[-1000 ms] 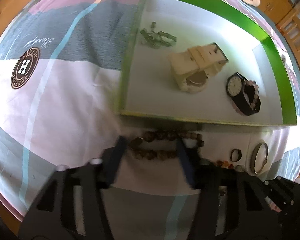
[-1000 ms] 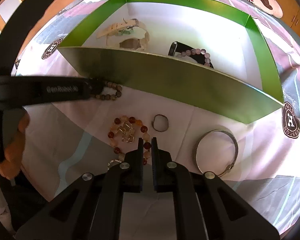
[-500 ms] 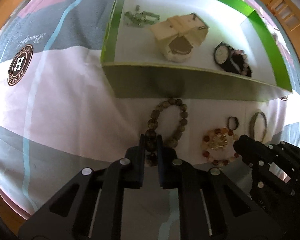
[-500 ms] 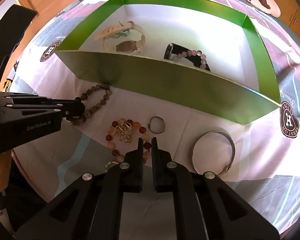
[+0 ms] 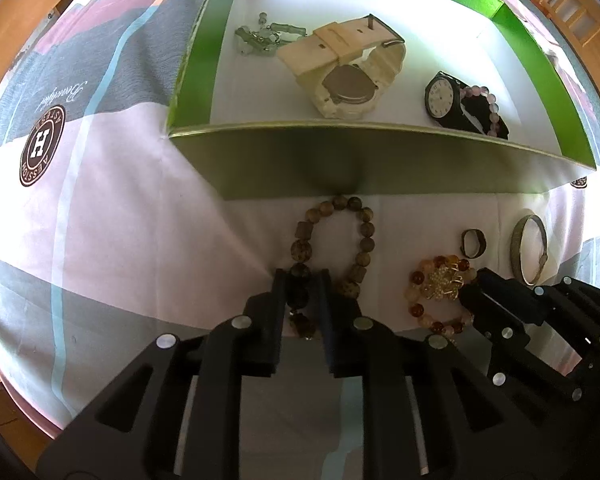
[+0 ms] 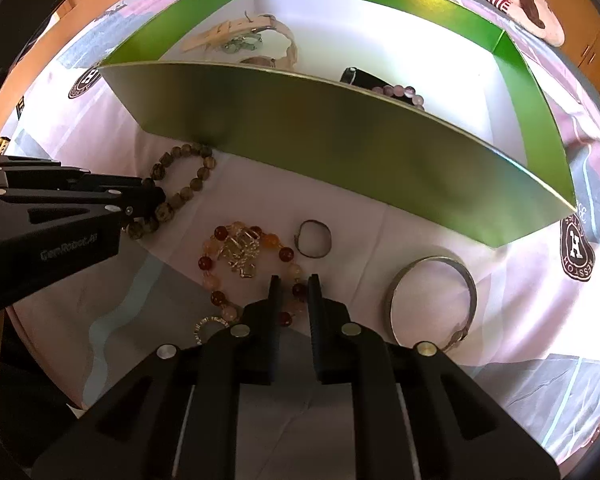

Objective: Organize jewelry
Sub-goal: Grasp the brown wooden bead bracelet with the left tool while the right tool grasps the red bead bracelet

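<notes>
The left gripper (image 5: pixel 302 280) is pointed steeply down at the bedsheet (image 5: pixel 100 220). Its jaws are opening, set narrowly apart, with the near beads of the brown bead bracelet (image 5: pixel 364 232) between them; whether the pads press the beads cannot be told. This bracelet is laid just in front of the near wall of the green box (image 5: pixel 360 168).

The right gripper (image 6: pixel 294 280) is likewise pointed down, its jaws opening and narrowly apart, with a bead of the amber bead bracelet (image 6: pixel 220 236) between the fingertips. A gold brooch (image 6: pixel 240 252) is seen inside that bracelet's loop. A small ring (image 6: pixel 315 239) and a metal bangle (image 6: pixel 432 300) are placed further toward the sheet's right edge.

Inside the box, a cream watch (image 5: pixel 352 68), a black watch (image 5: pixel 444 96), a pink bead bracelet (image 5: pixel 492 108) and a pale green chain (image 5: pixel 260 38) are contained.
</notes>
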`<move>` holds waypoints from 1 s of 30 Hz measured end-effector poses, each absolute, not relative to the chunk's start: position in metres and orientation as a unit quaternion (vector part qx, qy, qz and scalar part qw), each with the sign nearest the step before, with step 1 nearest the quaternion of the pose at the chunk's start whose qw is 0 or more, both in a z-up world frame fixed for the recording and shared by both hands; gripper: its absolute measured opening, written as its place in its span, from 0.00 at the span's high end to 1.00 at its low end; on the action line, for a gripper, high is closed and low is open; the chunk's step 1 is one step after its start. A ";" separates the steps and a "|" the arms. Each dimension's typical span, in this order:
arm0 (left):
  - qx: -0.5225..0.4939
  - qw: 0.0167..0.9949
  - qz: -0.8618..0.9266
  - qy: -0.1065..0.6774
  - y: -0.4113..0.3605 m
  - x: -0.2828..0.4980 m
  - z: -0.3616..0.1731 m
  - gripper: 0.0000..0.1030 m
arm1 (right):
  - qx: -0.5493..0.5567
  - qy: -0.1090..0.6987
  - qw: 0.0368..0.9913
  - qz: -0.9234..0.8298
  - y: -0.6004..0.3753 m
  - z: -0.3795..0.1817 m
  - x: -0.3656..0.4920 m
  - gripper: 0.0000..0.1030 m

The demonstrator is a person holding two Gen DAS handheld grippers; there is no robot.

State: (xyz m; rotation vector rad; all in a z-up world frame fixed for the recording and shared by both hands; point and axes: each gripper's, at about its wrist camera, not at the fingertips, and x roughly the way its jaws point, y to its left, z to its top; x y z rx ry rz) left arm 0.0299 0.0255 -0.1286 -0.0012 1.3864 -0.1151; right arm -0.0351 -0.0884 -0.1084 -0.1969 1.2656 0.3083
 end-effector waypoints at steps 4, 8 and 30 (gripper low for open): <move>0.014 0.772 -0.051 0.634 0.018 0.025 -0.128 0.80 | -0.095 0.587 0.791 0.142 -0.084 -0.110 -0.036 0.85; 0.012 0.772 -0.065 0.632 0.005 0.023 -0.129 0.58 | -0.093 0.588 0.791 0.140 -0.080 -0.112 -0.037 0.85; -0.082 0.759 -0.069 0.642 0.034 0.032 -0.132 0.52 | -0.084 0.590 0.789 0.145 -0.095 -0.110 -0.032 0.84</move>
